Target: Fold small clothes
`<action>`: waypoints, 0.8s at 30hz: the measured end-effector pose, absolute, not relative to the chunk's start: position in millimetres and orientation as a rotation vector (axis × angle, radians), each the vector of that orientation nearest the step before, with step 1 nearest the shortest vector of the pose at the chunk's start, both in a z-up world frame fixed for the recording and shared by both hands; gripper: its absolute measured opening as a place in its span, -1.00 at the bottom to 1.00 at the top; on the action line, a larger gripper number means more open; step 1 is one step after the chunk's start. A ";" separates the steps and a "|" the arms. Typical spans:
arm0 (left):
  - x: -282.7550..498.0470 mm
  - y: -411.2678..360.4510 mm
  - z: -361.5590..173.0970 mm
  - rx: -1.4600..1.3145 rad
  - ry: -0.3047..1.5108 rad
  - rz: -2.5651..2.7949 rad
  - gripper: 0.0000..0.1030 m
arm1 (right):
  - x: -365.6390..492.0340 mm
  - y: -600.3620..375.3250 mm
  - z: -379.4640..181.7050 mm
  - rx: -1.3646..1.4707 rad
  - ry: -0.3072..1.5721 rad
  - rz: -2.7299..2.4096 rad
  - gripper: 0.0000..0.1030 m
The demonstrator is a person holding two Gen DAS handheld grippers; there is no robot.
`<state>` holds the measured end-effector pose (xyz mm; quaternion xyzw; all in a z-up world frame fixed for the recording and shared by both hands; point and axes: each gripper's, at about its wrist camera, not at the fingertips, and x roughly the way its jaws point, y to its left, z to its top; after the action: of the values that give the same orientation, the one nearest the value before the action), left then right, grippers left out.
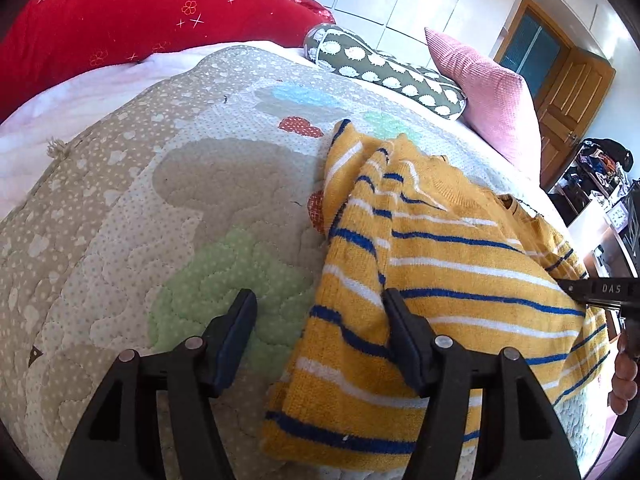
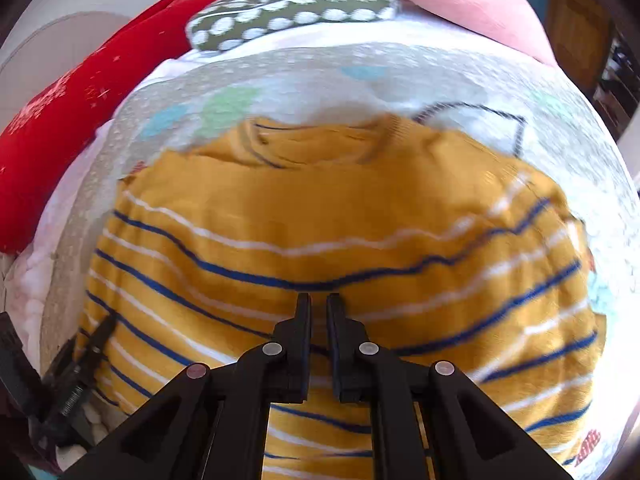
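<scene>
A quilted bed carries a yellow striped sweater, one sleeve folded across its body, the rest judged still unfolded. The left gripper straddles its edge, jaws released; the right gripper, jaws nearly closed, apparently pinches sweater fabric.

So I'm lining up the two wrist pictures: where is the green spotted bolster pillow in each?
Left wrist: green bolster pillow sits upper centre-right, between the red pillow and the pink pillow.
Right wrist: it lies along the top centre, blurred.
Shared landmark: the yellow striped sweater.
</scene>
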<state>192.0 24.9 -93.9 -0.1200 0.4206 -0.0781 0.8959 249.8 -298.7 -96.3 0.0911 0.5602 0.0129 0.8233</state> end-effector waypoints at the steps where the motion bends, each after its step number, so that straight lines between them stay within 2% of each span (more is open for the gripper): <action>1: 191.8 24.3 -93.7 -0.245 0.871 -0.159 0.26 | 244.9 -318.2 -98.1 0.180 1.191 -0.012 -0.92; 3: 191.5 24.0 -93.7 -0.241 0.869 -0.156 0.27 | 236.9 -356.5 -94.2 0.170 1.176 -0.103 -1.00; 5: 191.1 24.2 -93.9 -0.240 0.869 -0.152 0.27 | 227.5 -392.7 -80.9 0.276 1.139 -0.164 -1.00; 6: 190.9 24.0 -93.9 -0.239 0.869 -0.151 0.28 | 220.9 -406.0 -70.4 0.278 1.098 -0.255 -0.87; 8: 191.0 23.6 -93.9 -0.235 0.868 -0.147 0.29 | 207.3 -427.4 -52.9 0.385 1.012 -0.255 -0.86; 11: 191.2 23.8 -94.2 -0.233 0.868 -0.145 0.30 | 198.1 -437.7 -47.0 0.474 0.977 -0.204 -0.86; 16: 191.4 23.9 -94.5 -0.234 0.867 -0.147 0.30 | 217.6 -406.3 -73.3 0.316 1.068 -0.133 -0.86; 17: 191.6 24.0 -94.5 -0.235 0.867 -0.148 0.31 | 222.6 -405.6 -83.0 0.238 1.091 -0.191 -0.98; 19: 191.9 23.9 -94.6 -0.237 0.867 -0.149 0.31 | 230.2 -420.3 -91.9 0.175 1.105 -0.296 -1.00; 24: 191.9 24.8 -94.4 -0.244 0.868 -0.150 0.32 | 215.3 -458.6 -63.1 0.323 1.005 -0.424 -0.80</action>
<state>191.9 24.8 -94.4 -0.1176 0.4192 -0.0724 0.8973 215.3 -458.6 -63.1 0.1530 0.4760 -0.2007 0.8425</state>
